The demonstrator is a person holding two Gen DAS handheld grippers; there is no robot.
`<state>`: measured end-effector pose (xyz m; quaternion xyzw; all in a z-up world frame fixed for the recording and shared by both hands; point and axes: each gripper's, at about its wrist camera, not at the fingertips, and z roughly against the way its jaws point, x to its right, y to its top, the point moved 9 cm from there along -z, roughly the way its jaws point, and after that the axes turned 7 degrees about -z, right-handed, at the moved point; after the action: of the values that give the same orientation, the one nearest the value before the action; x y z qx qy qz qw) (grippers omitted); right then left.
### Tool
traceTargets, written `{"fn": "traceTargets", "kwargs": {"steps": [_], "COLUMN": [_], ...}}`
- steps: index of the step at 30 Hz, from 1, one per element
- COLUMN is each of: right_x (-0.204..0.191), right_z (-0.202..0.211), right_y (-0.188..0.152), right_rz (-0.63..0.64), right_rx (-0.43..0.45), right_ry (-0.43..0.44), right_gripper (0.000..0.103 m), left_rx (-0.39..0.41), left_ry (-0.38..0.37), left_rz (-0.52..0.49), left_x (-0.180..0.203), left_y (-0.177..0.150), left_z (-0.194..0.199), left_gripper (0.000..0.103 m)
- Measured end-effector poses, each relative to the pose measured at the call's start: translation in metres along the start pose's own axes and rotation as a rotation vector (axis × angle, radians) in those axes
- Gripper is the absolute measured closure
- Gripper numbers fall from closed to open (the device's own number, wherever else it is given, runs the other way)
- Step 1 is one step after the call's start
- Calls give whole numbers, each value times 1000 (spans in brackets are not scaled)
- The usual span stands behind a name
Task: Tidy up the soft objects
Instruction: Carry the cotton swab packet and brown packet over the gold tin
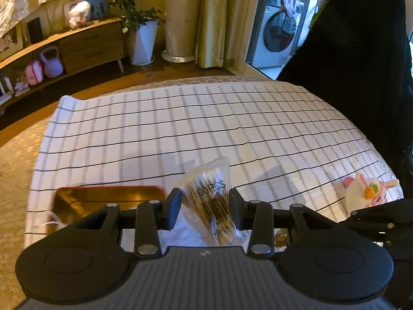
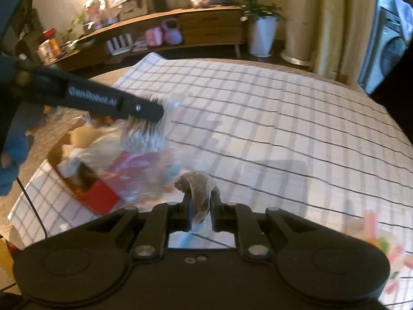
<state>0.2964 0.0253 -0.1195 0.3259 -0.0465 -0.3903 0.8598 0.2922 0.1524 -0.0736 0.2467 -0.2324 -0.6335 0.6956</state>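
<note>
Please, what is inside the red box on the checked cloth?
The red box holds mixed items: something white, something dark, something yellowish. Blur prevents naming them, and the cotton swab bag, held by the left gripper, partly covers them.

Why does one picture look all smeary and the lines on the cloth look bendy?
Right wrist view: motion blur smears the red box and the cotton swab bag held by the other tongs. Left wrist view: much sharper, the swab bag's print is readable. Both views: the fisheye lens bows the checked cloth's straight lines, and warm light casts soft shadows.

Right gripper (image 2: pixel 200 201) clamped on a clear bag of brown stuff (image 2: pixel 197 183), above the checked cloth (image 2: pixel 284 129)
</note>
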Motion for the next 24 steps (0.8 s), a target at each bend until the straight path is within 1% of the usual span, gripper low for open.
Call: {"fn": "traceTargets", "kwargs": {"steps": [7,10,12,18,20,23,24], "right_x": [-42,-59,-73,-109,-118,-129,-130], "right_z": [-23,-23,-27,-52,-63,-80,-86], "right_y": [-4,-1,3,11,13,17,17], "right_rz": [27,24,55,113,131,149,163], "right_rx": [-26,-24,-23,-42,-47,-64,-70], "right_ry": [22,56,55,67,50,55,43], "right_gripper": [91,91,91,91,91,91,91], "left_rx": [5,-11,-28,-41,-39,-36,-34], "left_ry": [37,55,64,64,62,57,55], "left_rz": [11,13,21,51,46,43,43], "left_x": [-53,-75,-88,-114,-119,-125,-128], "left_y": [-20,-32,-42,-61,-64,-66,-67], "left_z": [19,20,16,12,12,10,9], "left_gripper": [64,64,64,64,64,64,64]}}
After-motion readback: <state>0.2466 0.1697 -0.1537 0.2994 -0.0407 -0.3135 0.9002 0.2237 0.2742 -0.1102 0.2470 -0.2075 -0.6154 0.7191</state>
